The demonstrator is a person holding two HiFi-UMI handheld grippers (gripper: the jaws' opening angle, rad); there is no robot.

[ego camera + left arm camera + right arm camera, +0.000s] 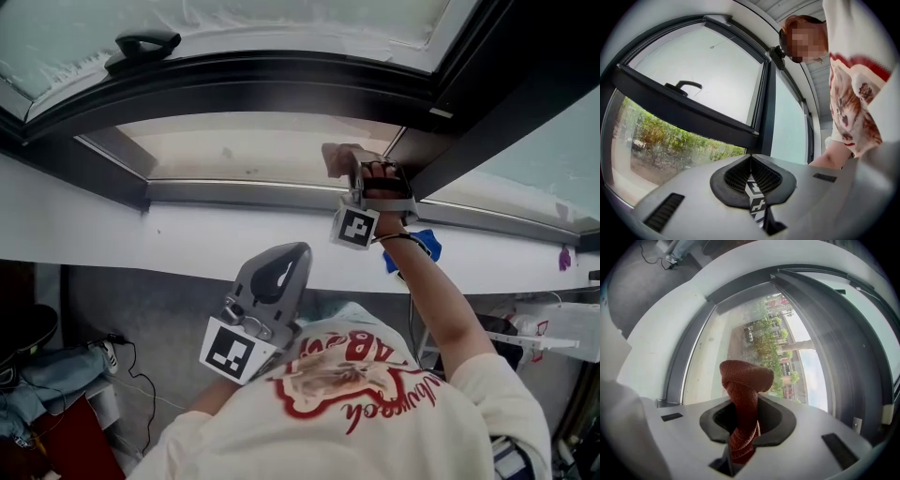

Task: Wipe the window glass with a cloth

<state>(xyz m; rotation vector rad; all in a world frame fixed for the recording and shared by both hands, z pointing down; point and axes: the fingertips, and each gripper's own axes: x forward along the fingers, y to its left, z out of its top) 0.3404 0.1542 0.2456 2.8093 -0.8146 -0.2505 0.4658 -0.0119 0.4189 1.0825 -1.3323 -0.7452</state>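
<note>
A reddish-brown cloth (742,380) is clamped in my right gripper (743,404), its folded end sticking out toward the window glass (740,333). In the head view the right gripper (361,187) is raised to the lower pane (253,145), at its right corner by the dark frame. The cloth (339,157) looks pale there and sits at the glass; I cannot tell whether it touches. My left gripper (274,277) hangs low by the person's chest, away from the window. In its own view the left gripper (751,164) is shut with nothing between the jaws.
A dark window frame (281,80) with a black handle (141,45) runs above the lower pane. A white sill (187,234) lies below. Something blue (417,246) shows behind the right forearm. Cables and shoes (112,354) lie on the floor at lower left.
</note>
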